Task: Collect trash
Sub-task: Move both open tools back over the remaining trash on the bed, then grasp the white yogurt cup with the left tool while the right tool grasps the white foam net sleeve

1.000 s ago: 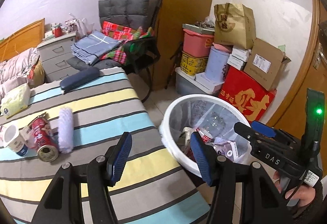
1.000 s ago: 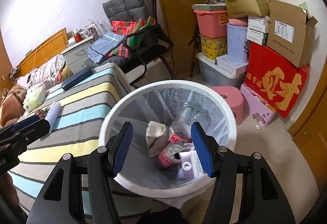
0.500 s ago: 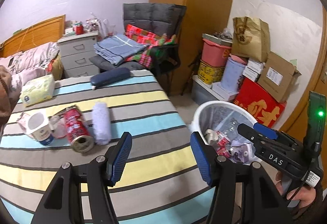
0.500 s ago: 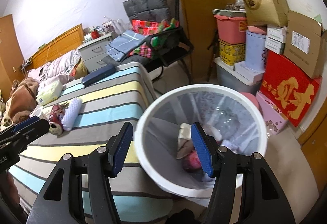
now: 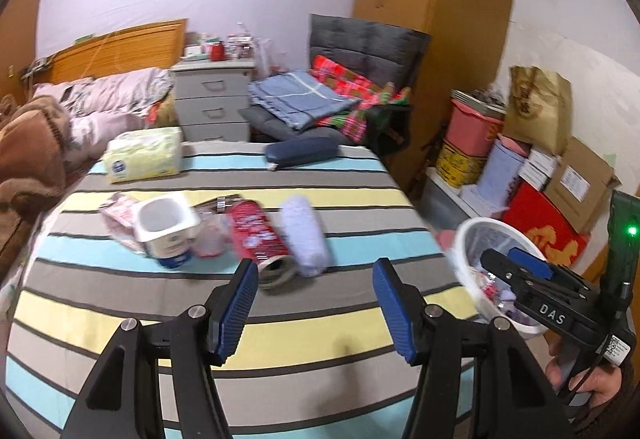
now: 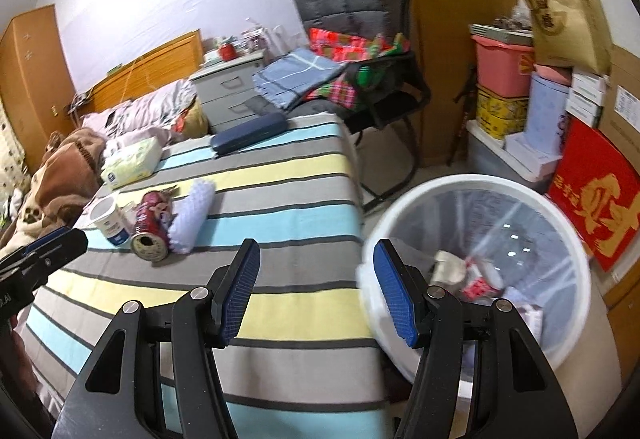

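On the striped bed [image 5: 320,343] lie a red can [image 5: 256,235] [image 6: 151,223] on its side, a white cup [image 5: 166,231] [image 6: 108,221], a crumpled wrapper [image 5: 118,213] and a pale lilac roll [image 5: 304,237] [image 6: 191,217]. My left gripper [image 5: 314,303] hovers open over the bed just short of the can, nothing between its blue pads. My right gripper [image 6: 316,289] is open and empty too, between the bed and the white trash bin [image 6: 492,183] [image 5: 466,235], which holds several pieces of trash.
A tissue pack [image 5: 142,155] and a dark blue case [image 5: 302,153] lie further up the bed, with bedding [image 5: 60,127] at its head. A chair with folded cloths [image 5: 320,103] and stacked boxes [image 6: 560,111] stand beyond the bin. A hand [image 5: 592,387] holds the right gripper.
Both grippers have swung left, away from the bin and over the bed. The can, cup and roll have come nearer the middle of the left wrist view. Both stayed open.
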Tool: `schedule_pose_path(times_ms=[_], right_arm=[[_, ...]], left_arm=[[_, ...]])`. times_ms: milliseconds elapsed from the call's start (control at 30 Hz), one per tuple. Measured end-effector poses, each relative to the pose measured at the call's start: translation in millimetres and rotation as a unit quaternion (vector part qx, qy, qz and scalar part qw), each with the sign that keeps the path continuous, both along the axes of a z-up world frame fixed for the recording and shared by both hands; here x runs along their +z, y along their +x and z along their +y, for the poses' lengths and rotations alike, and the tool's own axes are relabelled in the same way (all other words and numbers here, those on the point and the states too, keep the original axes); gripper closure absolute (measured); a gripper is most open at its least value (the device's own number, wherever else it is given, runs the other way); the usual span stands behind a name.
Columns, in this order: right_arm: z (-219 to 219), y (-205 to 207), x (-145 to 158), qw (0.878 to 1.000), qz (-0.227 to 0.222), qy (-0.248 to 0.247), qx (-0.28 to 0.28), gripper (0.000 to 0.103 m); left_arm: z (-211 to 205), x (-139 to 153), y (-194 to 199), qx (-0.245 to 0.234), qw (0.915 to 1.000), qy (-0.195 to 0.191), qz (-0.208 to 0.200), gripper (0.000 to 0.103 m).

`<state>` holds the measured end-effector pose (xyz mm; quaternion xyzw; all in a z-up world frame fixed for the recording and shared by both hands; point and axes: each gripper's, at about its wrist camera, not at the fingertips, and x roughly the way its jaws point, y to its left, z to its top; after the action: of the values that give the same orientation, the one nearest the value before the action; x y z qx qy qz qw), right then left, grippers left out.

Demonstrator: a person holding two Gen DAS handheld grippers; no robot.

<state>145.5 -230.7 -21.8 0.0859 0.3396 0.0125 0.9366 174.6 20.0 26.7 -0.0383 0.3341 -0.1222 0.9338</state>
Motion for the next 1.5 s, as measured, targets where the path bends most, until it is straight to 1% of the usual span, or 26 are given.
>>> schedule_pose_path(times_ms=[200, 400, 467, 567, 667, 733, 833, 900, 1000, 1100, 1167, 1267, 1333, 1400, 1500], right_arm=[[27.6, 15.2, -1.9, 0.999, 0.004, -0.003, 0.032, 0.042], [51.1, 36.2, -8.1, 0.998, 0.019, -0.001, 0.06, 0.042], [57.1, 41.6, -10.6, 0.997, 0.022, 0.003, 0.068, 0.042], [67.8, 53.3, -15.0, 0.996, 0.031, 0.005, 0.083, 0.042], [77.5, 64.8, -18.5, 0.995, 0.036, 0.001, 0.093, 0.042], [81.7, 71.6, -22.0, 0.994, 0.044, 0.003, 0.096, 0.042], [90.0, 81.9, -28.7, 0.993, 0.054, 0.0, 0.103, 0.042], [93.4, 87.6, -31.5, 0.993, 0.059, -0.001, 0.106, 0.042], [96.8, 95.7, -36.8, 0.991, 0.072, 0.004, 0.116, 0.042], [99.6, 101.8, -40.1, 0.989, 0.081, 0.007, 0.124, 0.042], [100.5, 106.1, -41.4, 0.988, 0.084, 0.009, 0.127, 0.042], [102.4, 112.8, -43.4, 0.987, 0.089, 0.014, 0.13, 0.042], [102.3, 115.3, -43.7, 0.987, 0.091, 0.018, 0.132, 0.043], [103.2, 117.9, -44.9, 0.987, 0.091, 0.021, 0.134, 0.044], [104.6, 121.8, -47.1, 0.986, 0.093, 0.016, 0.135, 0.044]], left_arm=[[44.6, -5.7, 9.2, 0.047, 0.9989, -0.003, 0.005, 0.044], [81.2, -16.1, 20.1, 0.078, 0.9968, -0.003, 0.014, 0.044], [91.5, -18.8, 24.4, 0.084, 0.9963, -0.007, 0.016, 0.044], [105.2, -21.8, 32.0, 0.094, 0.9955, -0.001, 0.015, 0.043], [118.0, -27.3, 43.6, 0.093, 0.9954, -0.008, 0.02, 0.04], [122.3, -31.8, 51.9, 0.088, 0.9958, -0.008, 0.022, 0.039], [124.1, -42.1, 68.8, 0.082, 0.9959, 0.003, 0.039, 0.039], [124.8, -47.8, 76.9, 0.08, 0.996, 0.0, 0.038, 0.039], [125.1, -56.2, 87.5, 0.074, 0.996, 0.0, 0.05, 0.039], [121.5, -64.7, 97.7, 0.059, 0.9965, 0.001, 0.058, 0.039], [119.9, -67.8, 102.2, 0.061, 0.9966, 0.001, 0.055, 0.039], [118.6, -71.3, 112.3, 0.061, 0.9964, -0.01, 0.058, 0.039], [117.5, -72.3, 118.2, 0.066, 0.9964, -0.004, 0.054, 0.039], [115.5, -74.8, 124.1, 0.071, 0.9957, 0.004, 0.059, 0.039], [112.9, -77.4, 130.3, 0.072, 0.9957, 0.009, 0.057, 0.039]])
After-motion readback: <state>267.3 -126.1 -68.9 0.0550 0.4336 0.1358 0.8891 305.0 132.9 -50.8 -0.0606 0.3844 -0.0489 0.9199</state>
